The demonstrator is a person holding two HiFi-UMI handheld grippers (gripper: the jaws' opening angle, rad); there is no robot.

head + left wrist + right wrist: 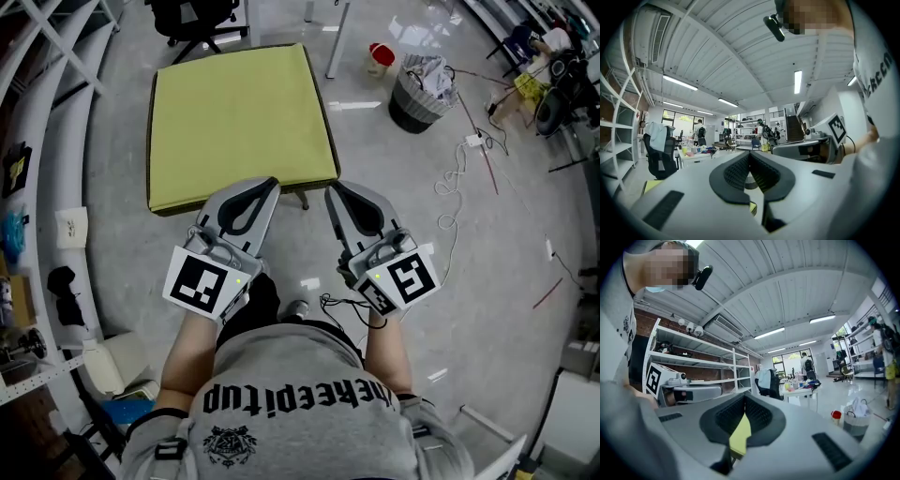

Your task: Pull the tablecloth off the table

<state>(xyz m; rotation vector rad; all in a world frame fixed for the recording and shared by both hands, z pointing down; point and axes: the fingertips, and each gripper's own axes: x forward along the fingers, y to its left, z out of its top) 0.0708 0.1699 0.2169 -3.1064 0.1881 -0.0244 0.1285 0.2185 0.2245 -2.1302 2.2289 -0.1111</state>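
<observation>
Tablecloth (239, 122) looks soft, light and floppy, so the hem clamped right at the tips of the shut left claw (269, 185) and right claw (331, 188) seems the spot.

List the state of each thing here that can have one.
tablecloth: spread flat, near edge pinched in two places, not yet pulled off.
left gripper: shut on the tablecloth's near edge.
right gripper: shut on the tablecloth, a yellow fold between its jaws.
bin: upright, bag-lined, stuffed with crumpled waste.
</observation>
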